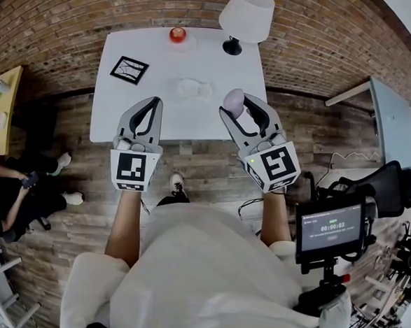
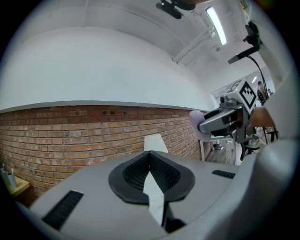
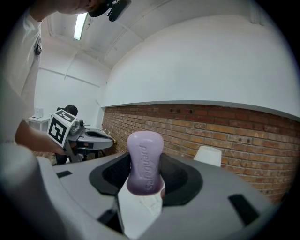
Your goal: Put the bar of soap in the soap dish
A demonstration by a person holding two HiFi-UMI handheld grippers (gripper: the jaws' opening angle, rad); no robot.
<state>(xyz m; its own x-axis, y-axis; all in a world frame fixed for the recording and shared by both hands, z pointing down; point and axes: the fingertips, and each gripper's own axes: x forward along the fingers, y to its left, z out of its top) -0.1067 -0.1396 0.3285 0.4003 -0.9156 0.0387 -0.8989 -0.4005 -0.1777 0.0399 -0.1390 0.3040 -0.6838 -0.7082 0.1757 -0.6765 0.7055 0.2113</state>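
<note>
A lilac soap bar (image 1: 232,103) stands upright between the jaws of my right gripper (image 1: 238,99), which is shut on it, above the near right part of the white table (image 1: 125,112). The right gripper view shows the bar (image 3: 145,159) close up, upright in the dark pads. A clear soap dish (image 1: 194,89) lies on the table just left of and beyond the bar, between the two grippers. My left gripper (image 1: 155,101) hovers over the table's near left part, shut and holding nothing; its tips (image 2: 150,153) meet.
On the table's far side stand a white lamp (image 1: 246,15), a small red object (image 1: 177,34) and a black-framed square (image 1: 129,70). A brick wall rises behind. A monitor on a stand (image 1: 331,230) is to my right, a seated person (image 1: 15,181) to my left.
</note>
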